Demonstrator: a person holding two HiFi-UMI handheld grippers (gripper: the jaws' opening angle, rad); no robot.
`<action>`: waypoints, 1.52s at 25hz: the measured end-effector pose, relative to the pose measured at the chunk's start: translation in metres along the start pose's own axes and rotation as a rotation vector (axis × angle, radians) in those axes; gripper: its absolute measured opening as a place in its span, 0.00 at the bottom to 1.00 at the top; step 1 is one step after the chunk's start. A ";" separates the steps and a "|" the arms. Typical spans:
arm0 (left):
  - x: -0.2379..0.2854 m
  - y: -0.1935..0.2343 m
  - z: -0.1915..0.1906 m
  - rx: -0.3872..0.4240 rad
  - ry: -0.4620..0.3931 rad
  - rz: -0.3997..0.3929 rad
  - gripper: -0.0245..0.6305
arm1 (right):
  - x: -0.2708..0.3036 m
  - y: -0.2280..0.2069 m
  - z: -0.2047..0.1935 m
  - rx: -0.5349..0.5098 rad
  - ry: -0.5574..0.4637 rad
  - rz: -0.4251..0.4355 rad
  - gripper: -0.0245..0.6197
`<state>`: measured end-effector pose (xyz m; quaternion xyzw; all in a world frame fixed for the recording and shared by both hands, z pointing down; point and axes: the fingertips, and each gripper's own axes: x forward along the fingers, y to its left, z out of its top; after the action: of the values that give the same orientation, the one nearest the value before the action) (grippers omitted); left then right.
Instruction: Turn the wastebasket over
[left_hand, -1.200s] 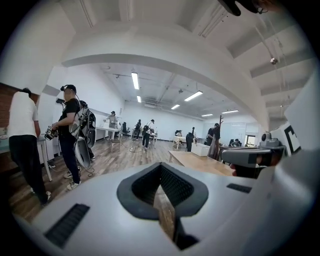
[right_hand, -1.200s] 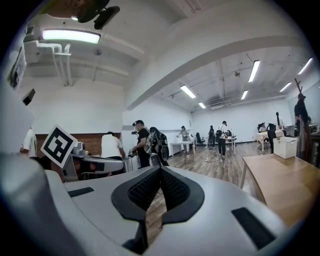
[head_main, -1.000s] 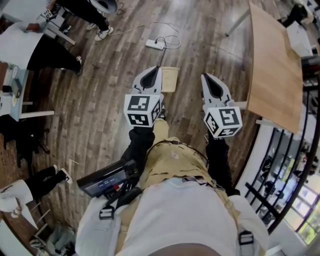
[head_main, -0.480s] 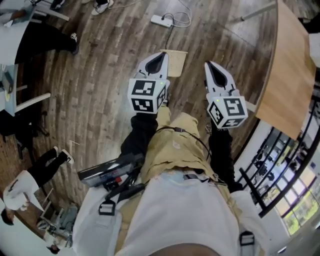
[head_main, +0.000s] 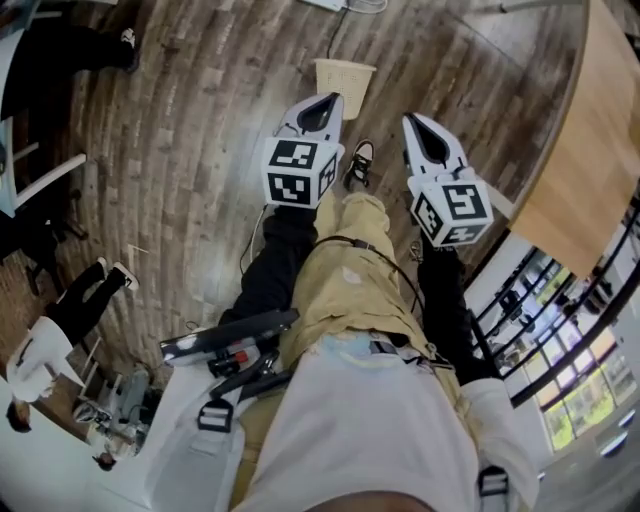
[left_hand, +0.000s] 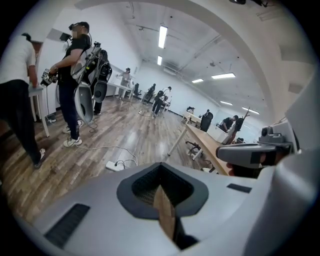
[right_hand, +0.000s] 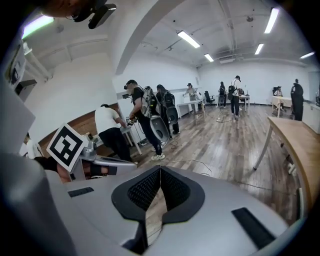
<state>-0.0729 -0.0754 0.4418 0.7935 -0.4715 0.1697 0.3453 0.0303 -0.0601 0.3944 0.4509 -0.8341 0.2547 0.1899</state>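
Wastebasket (head_main: 346, 76), tan, stands on the wooden floor (head_main: 200, 150) ahead of both grippers and apart from them. Its wider rim lies on the side away from the person. Its contents cannot be made out.

Left gripper (head_main: 328, 100): jaws together, nothing clamped. Right gripper (head_main: 412, 124): jaws together, nothing clamped.

Only the head view shows the wastebasket clearly, and the person's shoe (head_main: 358, 165) between the grippers. The left gripper view shows a white power strip (left_hand: 115, 165) with its cable on the floor. Both gripper views show the long wooden table (right_hand: 300, 140) and people standing at desks farther off.
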 end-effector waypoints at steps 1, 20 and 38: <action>0.006 0.007 -0.008 -0.022 0.015 0.012 0.04 | 0.010 -0.003 -0.004 0.001 0.011 0.018 0.07; 0.143 0.111 -0.218 -0.143 0.256 0.104 0.04 | 0.172 -0.077 -0.210 0.114 0.214 0.151 0.07; 0.225 0.179 -0.289 -0.112 0.344 0.138 0.04 | 0.300 -0.124 -0.326 0.026 0.414 0.209 0.07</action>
<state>-0.0991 -0.0698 0.8483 0.6981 -0.4676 0.2995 0.4520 0.0077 -0.1200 0.8495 0.3027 -0.8161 0.3709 0.3237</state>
